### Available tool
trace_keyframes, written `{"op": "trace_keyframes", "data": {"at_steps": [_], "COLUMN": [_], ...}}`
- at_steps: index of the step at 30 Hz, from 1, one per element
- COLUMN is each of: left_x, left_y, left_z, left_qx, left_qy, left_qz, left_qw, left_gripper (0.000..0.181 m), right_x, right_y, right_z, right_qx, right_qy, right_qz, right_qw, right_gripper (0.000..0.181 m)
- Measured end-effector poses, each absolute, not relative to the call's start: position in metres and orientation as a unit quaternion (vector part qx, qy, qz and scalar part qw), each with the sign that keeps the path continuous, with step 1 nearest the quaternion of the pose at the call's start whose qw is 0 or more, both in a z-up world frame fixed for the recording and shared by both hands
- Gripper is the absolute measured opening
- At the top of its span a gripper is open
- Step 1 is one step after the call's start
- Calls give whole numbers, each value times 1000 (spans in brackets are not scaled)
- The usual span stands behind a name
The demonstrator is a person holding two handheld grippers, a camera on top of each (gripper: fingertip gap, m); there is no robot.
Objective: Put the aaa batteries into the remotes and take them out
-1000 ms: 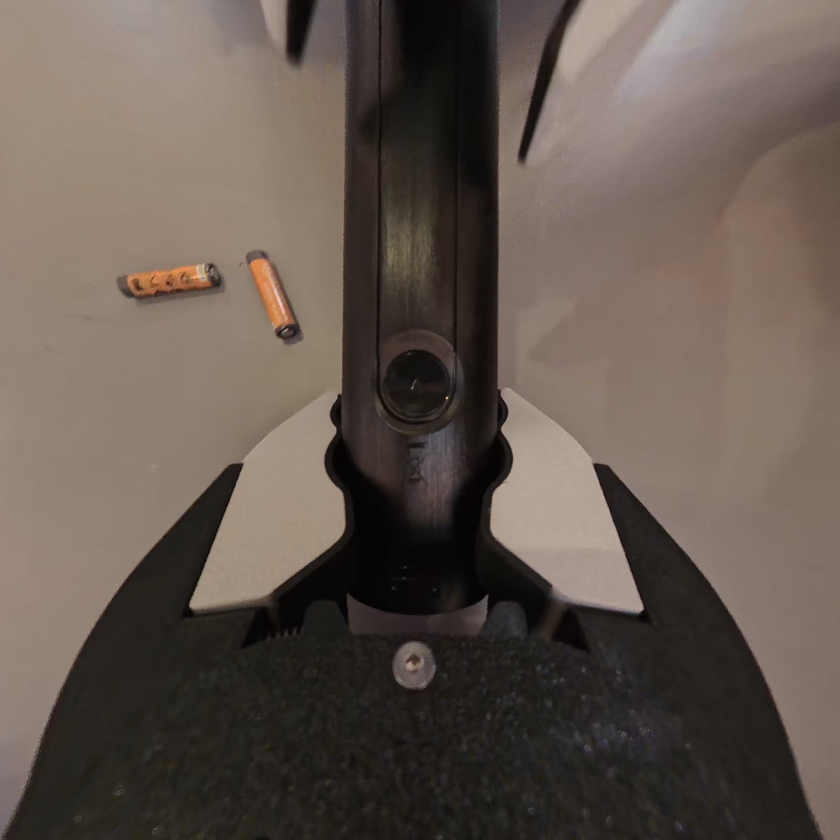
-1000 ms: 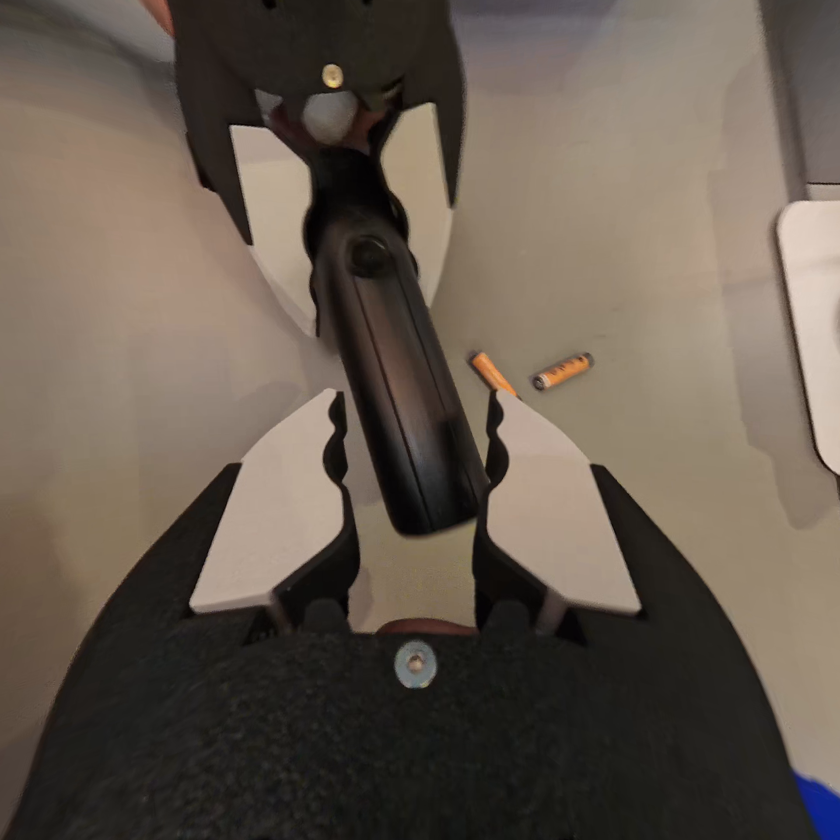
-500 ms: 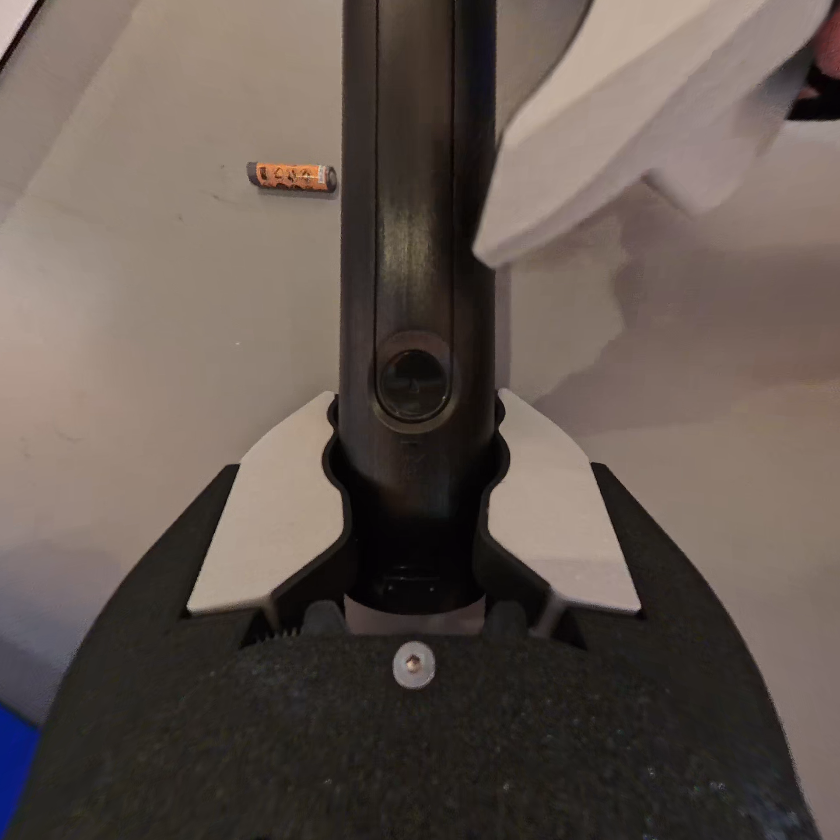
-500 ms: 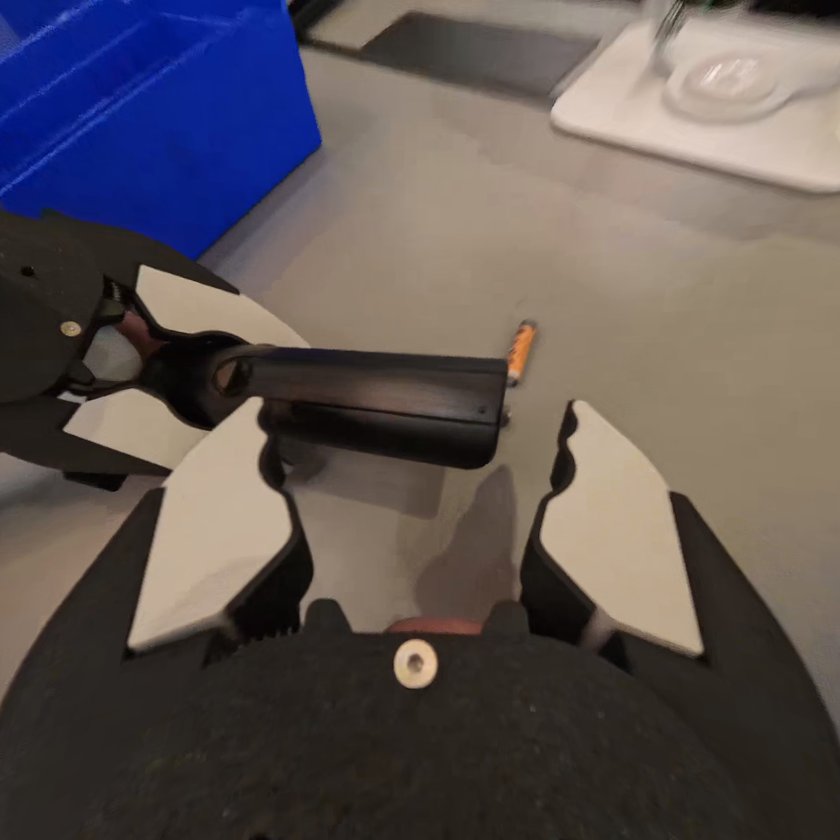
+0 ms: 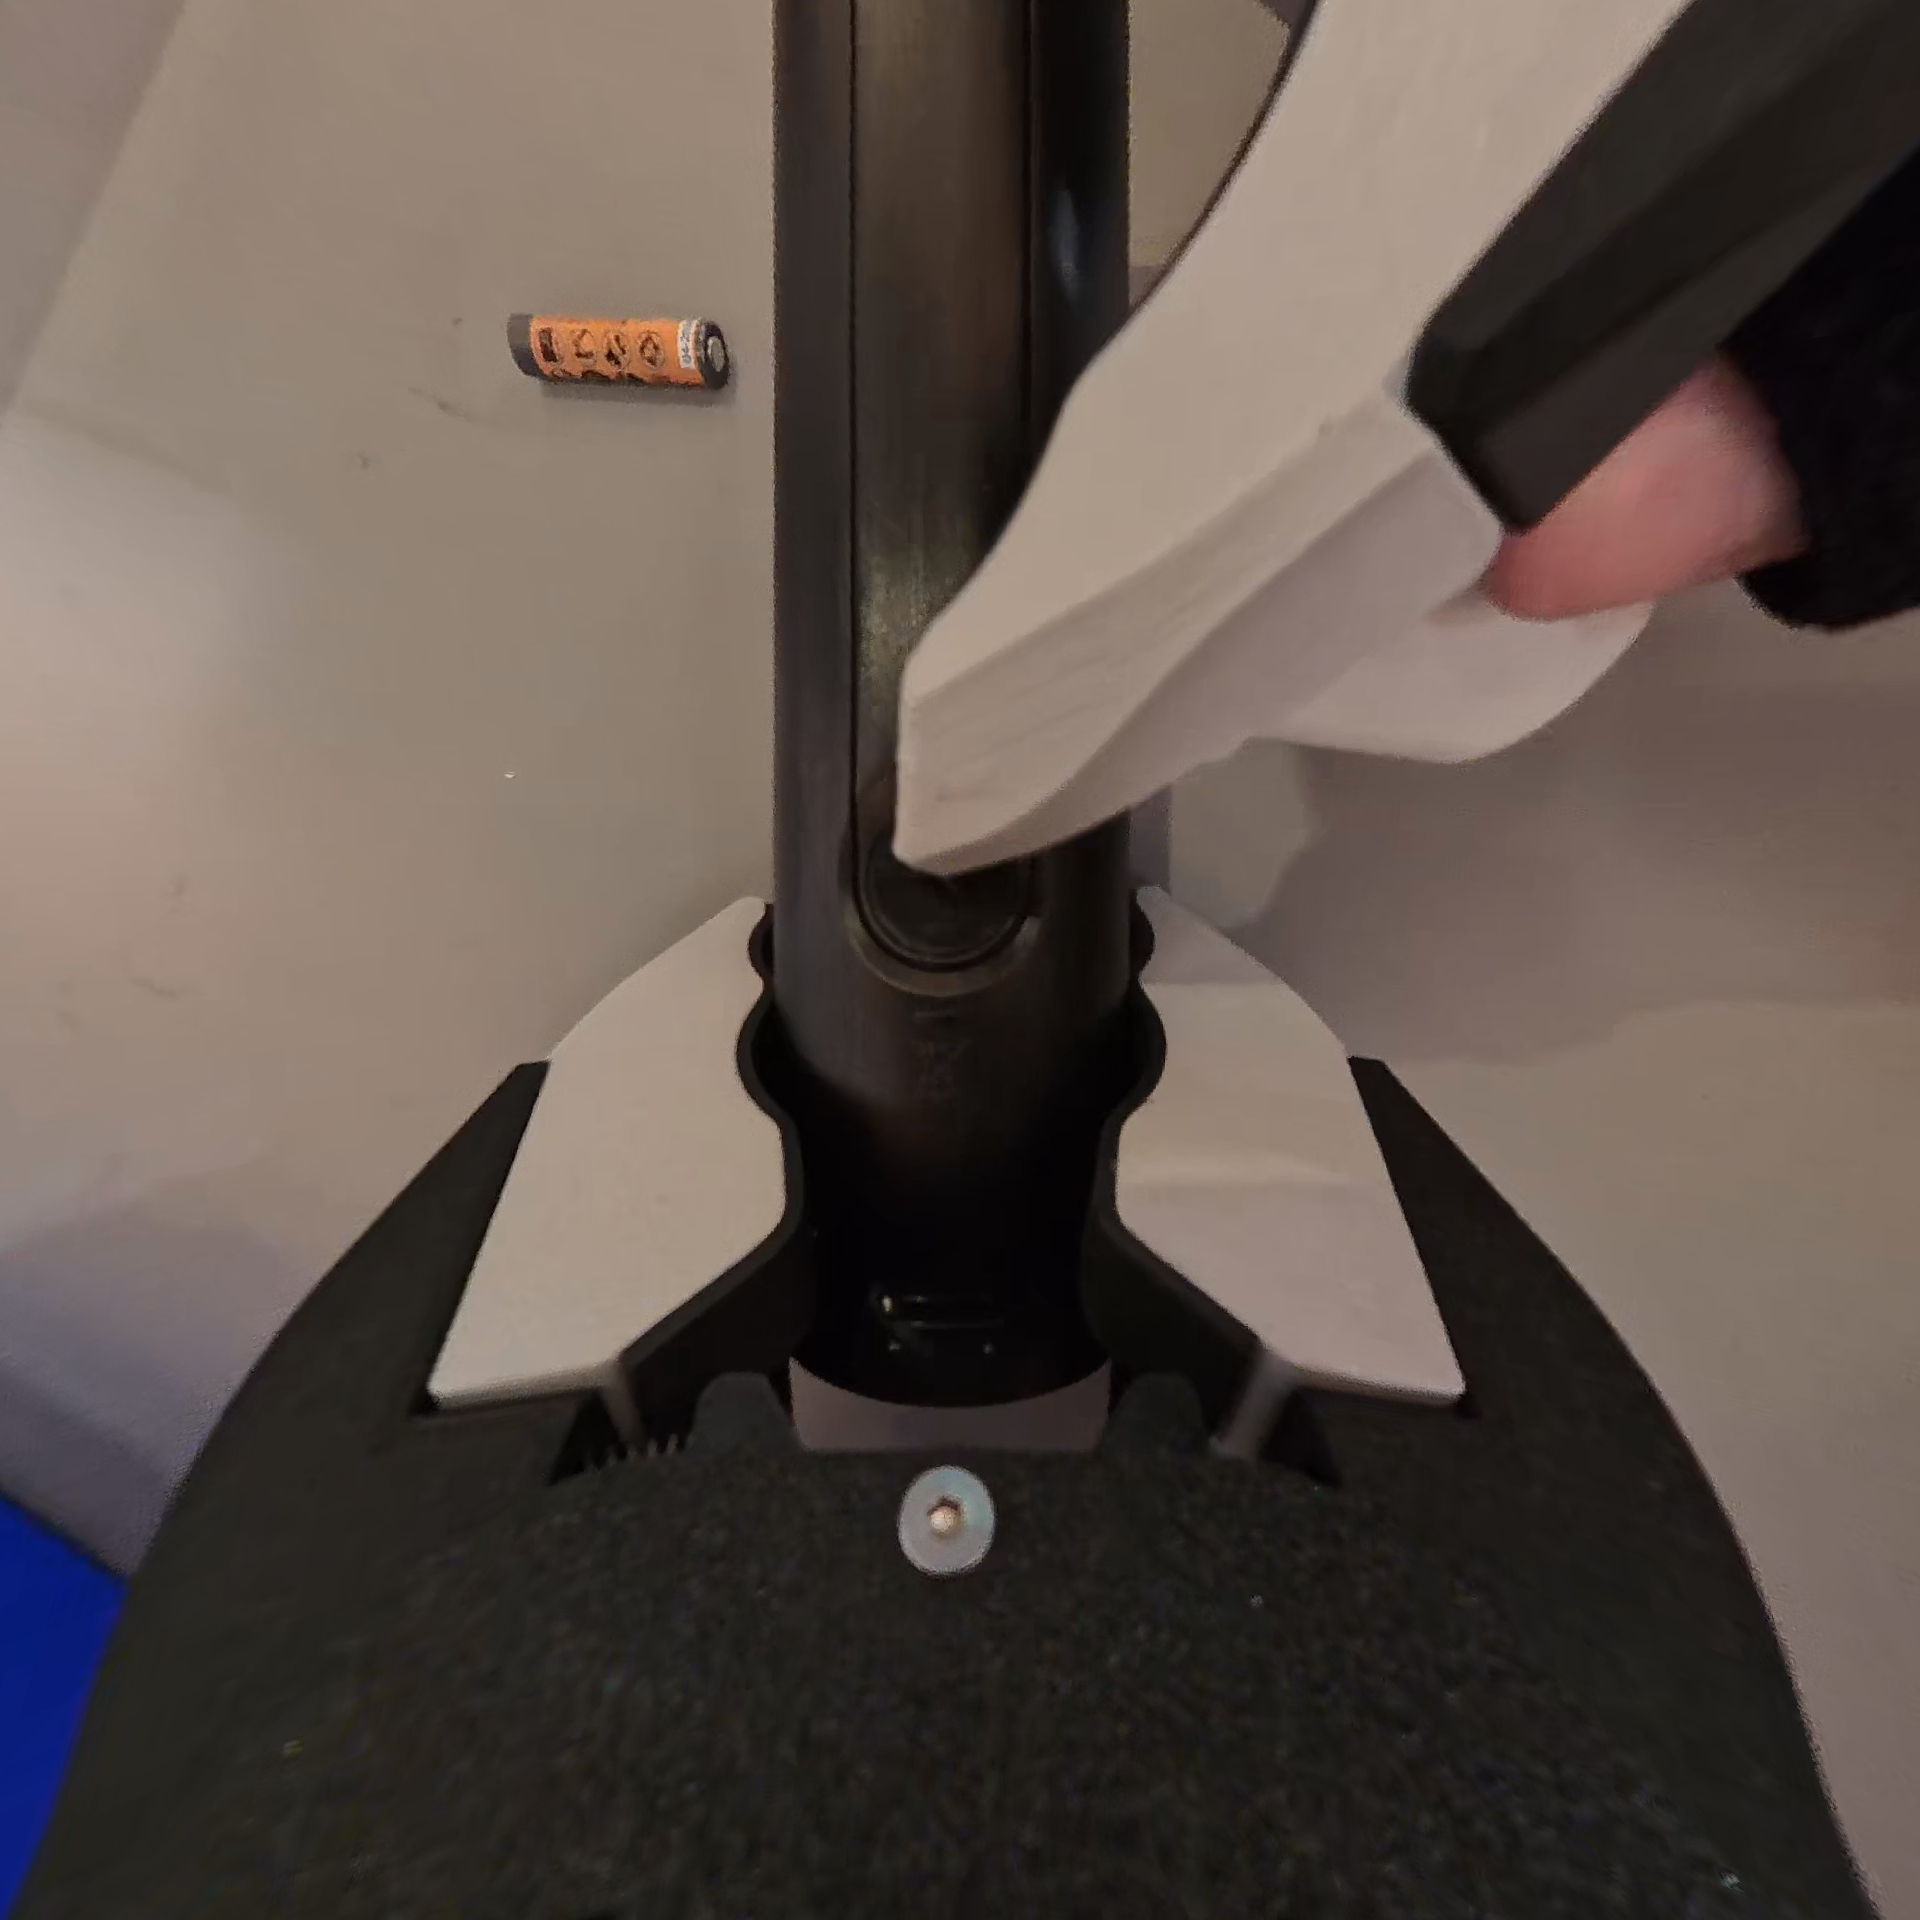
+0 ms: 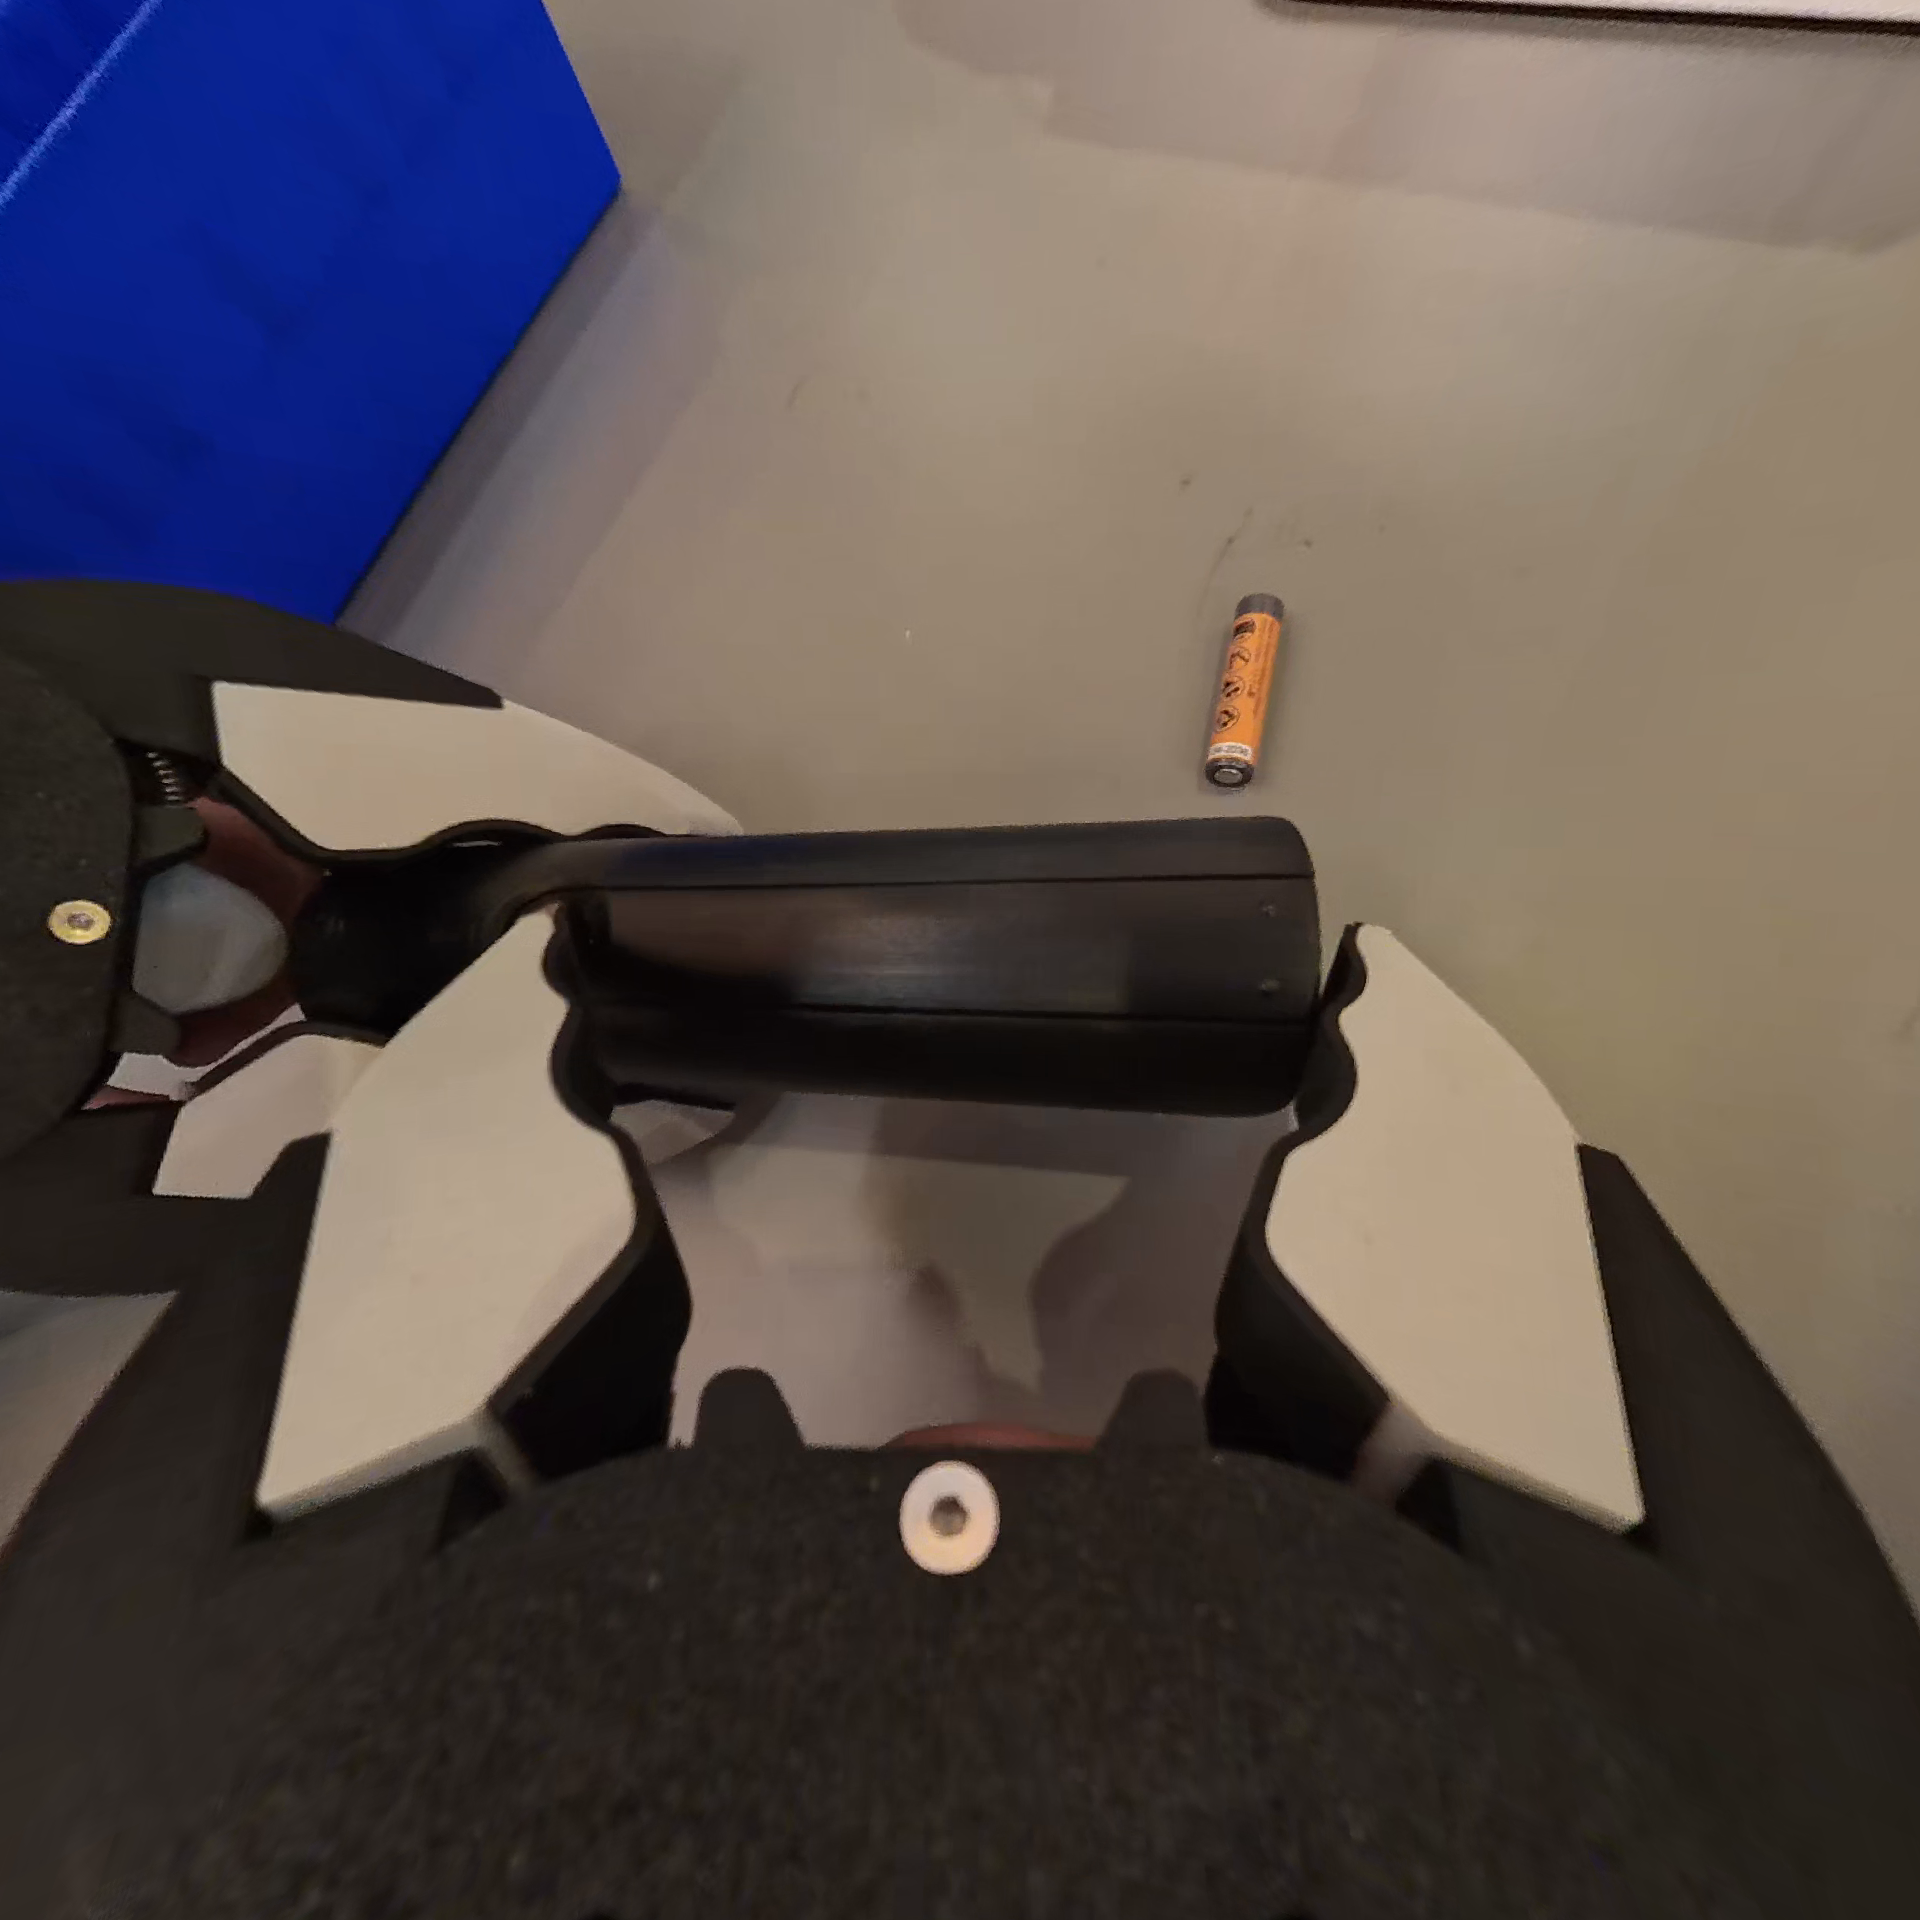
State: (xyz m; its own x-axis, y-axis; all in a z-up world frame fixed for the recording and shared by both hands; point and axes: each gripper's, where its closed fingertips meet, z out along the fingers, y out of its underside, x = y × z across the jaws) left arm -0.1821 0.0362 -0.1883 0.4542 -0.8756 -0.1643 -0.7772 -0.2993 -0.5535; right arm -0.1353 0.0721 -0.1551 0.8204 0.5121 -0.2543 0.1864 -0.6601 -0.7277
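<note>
While left gripper clamps it, remote points straight forward.

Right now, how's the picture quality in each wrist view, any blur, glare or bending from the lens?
Left wrist view: battery sharp, the right hand-held gripper crossing the remote slightly soft, a pale sheen along the remote. Right wrist view: remote carries a streak of glare, blue bin smeared, the frame's edges bowed by the wide lens.

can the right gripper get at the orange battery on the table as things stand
Probably not right away: the right gripper is open, but the black remote lies crosswise between its fingers, and the battery sits beyond it.
</note>
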Motion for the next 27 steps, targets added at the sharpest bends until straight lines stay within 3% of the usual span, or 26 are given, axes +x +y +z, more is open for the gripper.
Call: {"op": "trace_keyframes", "data": {"at_steps": [6,7,8,12,13,15,18,21,27], "left_x": [-183,-184,-179,-180,-180,-185,-181,-182,-177], "left_y": [34,31,29,28,28,33,40,45,41], "left_z": [-190,-192,-186,-184,-184,-184,-174,-172,-176], "left_qx": [-804,-806,-803,-785,-788,-797,-806,-818,-824], "left_qy": [520,519,511,532,522,506,472,455,458], "left_qz": [-76,-87,-118,-78,-87,-77,-99,-95,-76], "left_qw": [279,270,284,308,315,321,343,339,325], "left_gripper": [60,60,61,61,61,61,61,61,61], "right_x": [-131,-124,-114,-103,-96,-90,-113,-148,-144], "right_y": [70,74,80,81,84,79,57,38,55], "right_z": [-151,-141,-119,-122,-117,-116,-135,-141,-141], "right_qx": [-886,-878,-852,-864,-854,-848,-852,-829,-834], "right_qy": [-196,-174,-154,-178,-168,-154,-142,-93,-77], "right_qz": [225,230,265,301,305,314,328,410,331], "right_qw": [356,381,425,362,387,398,383,368,433], "right_gripper": [122,90,40,42,64,87,108,108,108]}}
